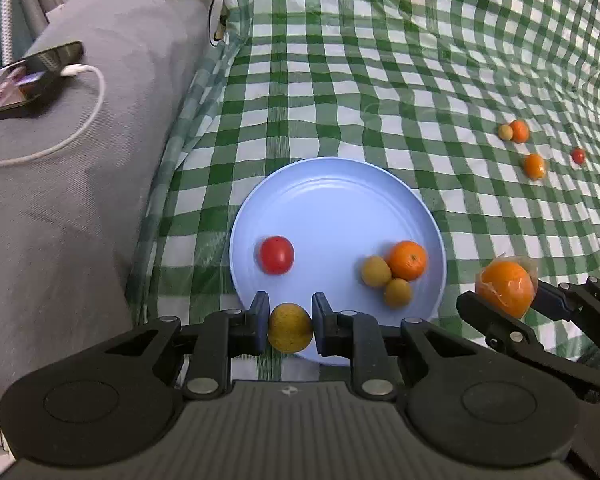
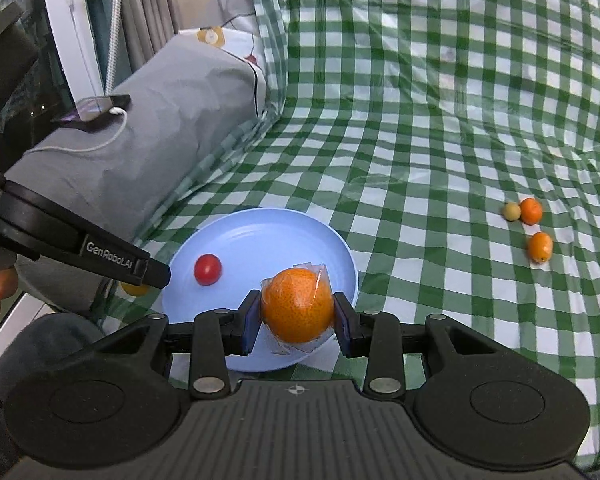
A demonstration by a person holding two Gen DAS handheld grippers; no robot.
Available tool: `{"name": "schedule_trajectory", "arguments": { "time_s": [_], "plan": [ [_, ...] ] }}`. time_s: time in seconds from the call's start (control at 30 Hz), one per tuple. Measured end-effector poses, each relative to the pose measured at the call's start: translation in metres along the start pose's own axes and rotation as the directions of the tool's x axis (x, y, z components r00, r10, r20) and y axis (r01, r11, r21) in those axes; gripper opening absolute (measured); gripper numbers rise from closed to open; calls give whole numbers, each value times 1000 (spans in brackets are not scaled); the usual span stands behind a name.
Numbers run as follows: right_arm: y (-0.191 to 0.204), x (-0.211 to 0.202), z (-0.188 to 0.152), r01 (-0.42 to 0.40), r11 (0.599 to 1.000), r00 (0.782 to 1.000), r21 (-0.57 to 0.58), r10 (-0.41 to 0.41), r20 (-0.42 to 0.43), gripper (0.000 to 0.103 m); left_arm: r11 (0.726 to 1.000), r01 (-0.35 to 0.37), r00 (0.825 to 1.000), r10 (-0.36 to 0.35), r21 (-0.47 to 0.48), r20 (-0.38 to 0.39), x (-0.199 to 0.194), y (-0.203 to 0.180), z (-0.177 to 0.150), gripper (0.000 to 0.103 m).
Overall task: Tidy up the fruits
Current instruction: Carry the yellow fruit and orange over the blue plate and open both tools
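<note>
The left gripper (image 1: 290, 325) clasps a yellow fruit (image 1: 290, 328), the right gripper (image 2: 296, 316) a wrapped orange (image 2: 296, 306). Lower both over bare plate (image 1: 340, 208), then release gently.

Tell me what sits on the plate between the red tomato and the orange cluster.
Nothing: in the left wrist view, bare blue plate separates the red tomato from the orange cluster.

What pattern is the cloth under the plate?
Green-and-white checks on the cloth, clearest in the right wrist view; the plate is plain light blue.
</note>
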State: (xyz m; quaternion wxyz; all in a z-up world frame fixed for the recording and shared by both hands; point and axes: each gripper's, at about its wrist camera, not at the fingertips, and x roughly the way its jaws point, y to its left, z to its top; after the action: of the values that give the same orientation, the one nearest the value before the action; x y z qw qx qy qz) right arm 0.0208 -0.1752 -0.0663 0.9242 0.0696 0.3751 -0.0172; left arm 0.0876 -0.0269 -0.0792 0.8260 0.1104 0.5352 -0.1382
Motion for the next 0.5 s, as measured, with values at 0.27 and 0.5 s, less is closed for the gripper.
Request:
{"name": "schedule_trajectory", "arguments": {
  "time_s": [0.27,0.5],
  "plan": [
    [3,44,7,-8,1000,999,-19,7,-41,39,999,-22,1000,22,35,-18,38,-3,18,25],
    [4,75,8,-3,1000,997,-27,1,-78,39,999,-28,999,29,38,-35,62,2,25,25]
  ]
}}
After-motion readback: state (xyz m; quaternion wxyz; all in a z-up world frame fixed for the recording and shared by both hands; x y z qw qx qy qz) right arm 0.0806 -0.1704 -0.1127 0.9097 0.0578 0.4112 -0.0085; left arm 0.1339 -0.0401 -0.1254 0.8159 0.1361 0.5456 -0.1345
